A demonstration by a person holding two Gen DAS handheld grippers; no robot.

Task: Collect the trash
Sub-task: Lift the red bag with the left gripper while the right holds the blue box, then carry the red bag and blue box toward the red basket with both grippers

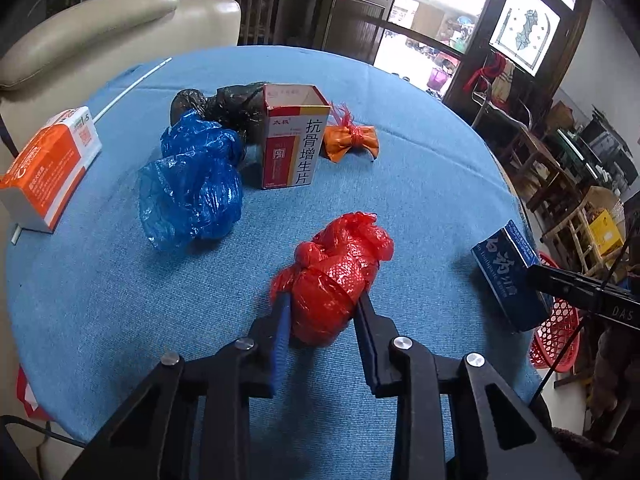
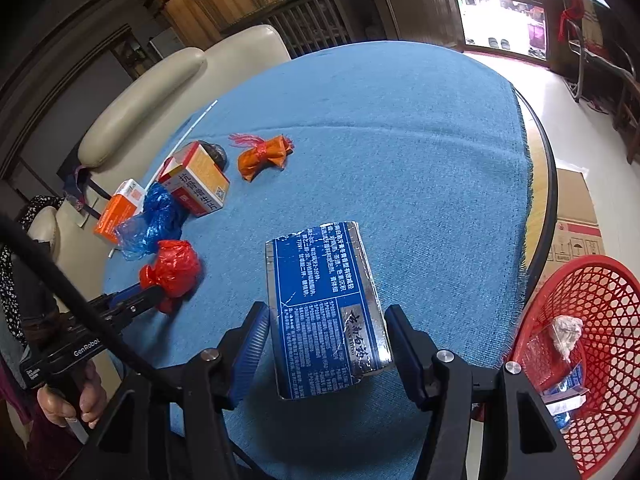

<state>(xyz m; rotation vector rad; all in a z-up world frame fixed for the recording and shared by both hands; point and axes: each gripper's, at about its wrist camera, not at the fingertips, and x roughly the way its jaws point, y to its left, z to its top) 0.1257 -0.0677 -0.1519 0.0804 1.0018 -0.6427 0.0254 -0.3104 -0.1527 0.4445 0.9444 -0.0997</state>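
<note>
A knotted red plastic bag (image 1: 336,276) lies on the blue tablecloth (image 1: 420,184). My left gripper (image 1: 322,304) is shut on it, with a pad pressed into each side. The right wrist view shows the same grip from the side, the left gripper (image 2: 148,294) closed on the red bag (image 2: 174,266). My right gripper (image 2: 326,312) is shut on a blue and silver box (image 2: 324,312), which stands lengthwise between its fingers above the table's near edge. In the left wrist view that blue box (image 1: 508,272) is at the right, with the right gripper (image 1: 540,280) on it.
A red mesh basket (image 2: 600,304) with some trash inside stands on the floor to the right of the table. On the cloth lie crumpled blue bags (image 1: 192,192), a black bag (image 1: 228,104), an upright red-white box (image 1: 296,144), an orange bundle (image 1: 352,142) and an orange box (image 1: 48,168).
</note>
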